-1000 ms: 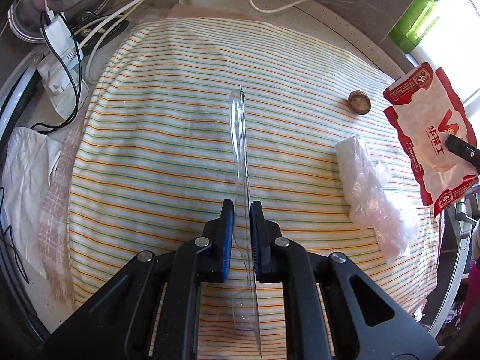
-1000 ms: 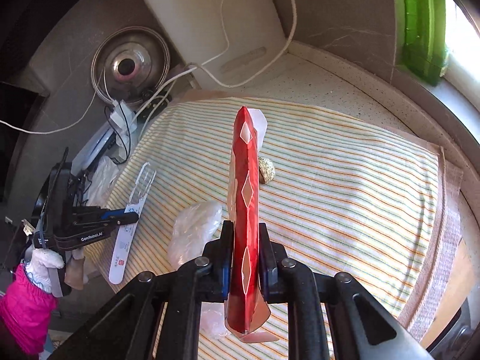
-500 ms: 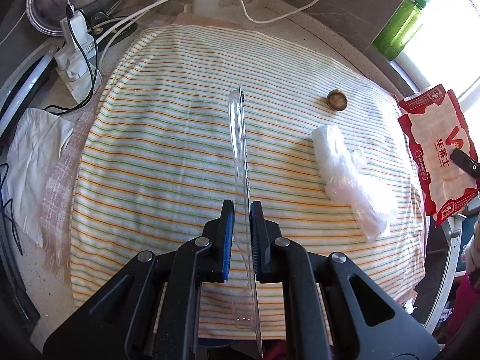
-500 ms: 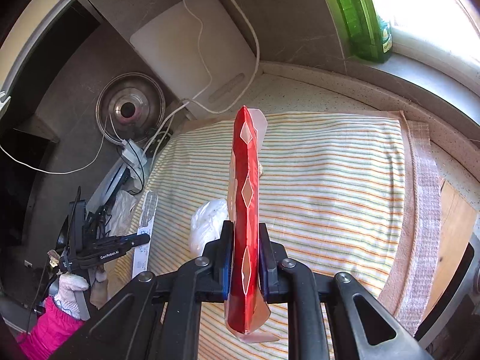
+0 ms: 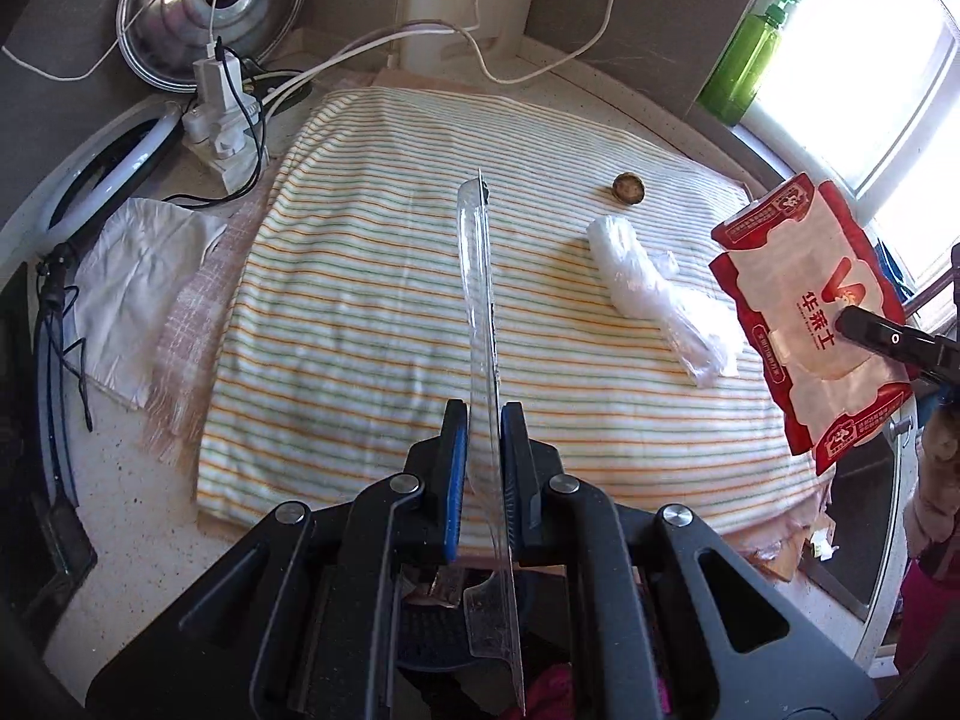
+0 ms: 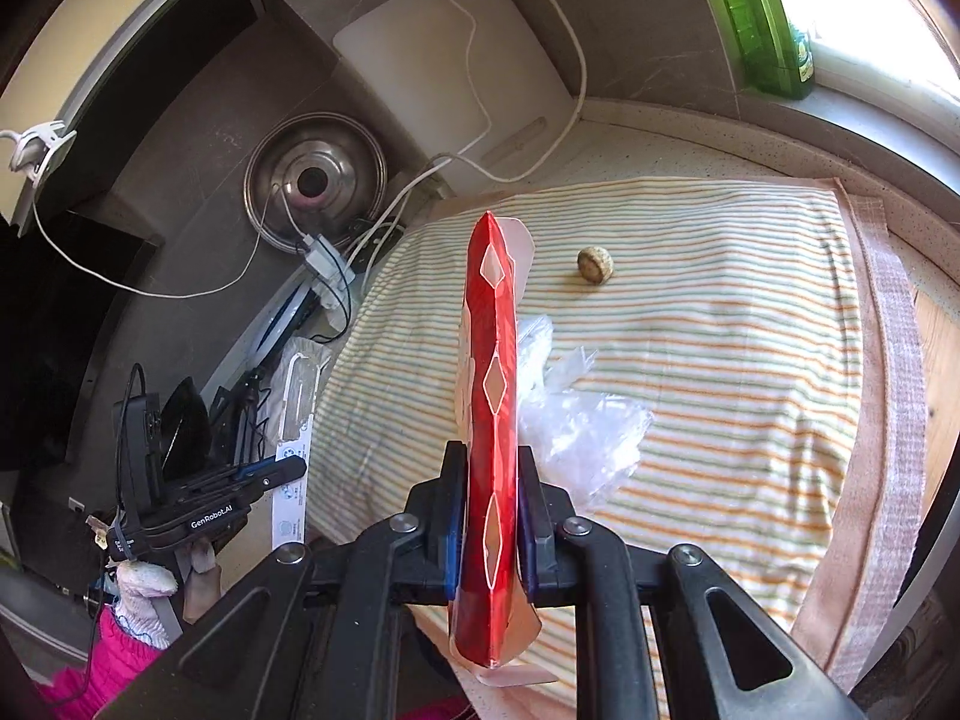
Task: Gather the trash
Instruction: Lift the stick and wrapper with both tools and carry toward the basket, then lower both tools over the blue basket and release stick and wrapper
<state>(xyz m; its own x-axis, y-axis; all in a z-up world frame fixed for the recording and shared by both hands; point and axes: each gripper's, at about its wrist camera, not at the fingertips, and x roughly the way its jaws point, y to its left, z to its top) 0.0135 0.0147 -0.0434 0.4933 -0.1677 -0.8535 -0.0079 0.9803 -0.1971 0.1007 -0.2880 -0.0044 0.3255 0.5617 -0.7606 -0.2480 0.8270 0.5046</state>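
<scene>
The left gripper (image 5: 480,468) was matte black plastic with blue pads (image 5: 457,480) lining its fingers and round silver screws at the linkage joints. The right gripper (image 6: 491,510) matched it. Seen from the right wrist, the left unit bore white "GenRobot.AI" lettering; the person wore a white knit glove (image 6: 141,591) and pink sleeve (image 6: 114,660).

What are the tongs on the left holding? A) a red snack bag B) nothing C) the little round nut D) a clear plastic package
D: the left tongs are shut on the clear plastic package, while the red snack bag sits in the right tongs.
</scene>
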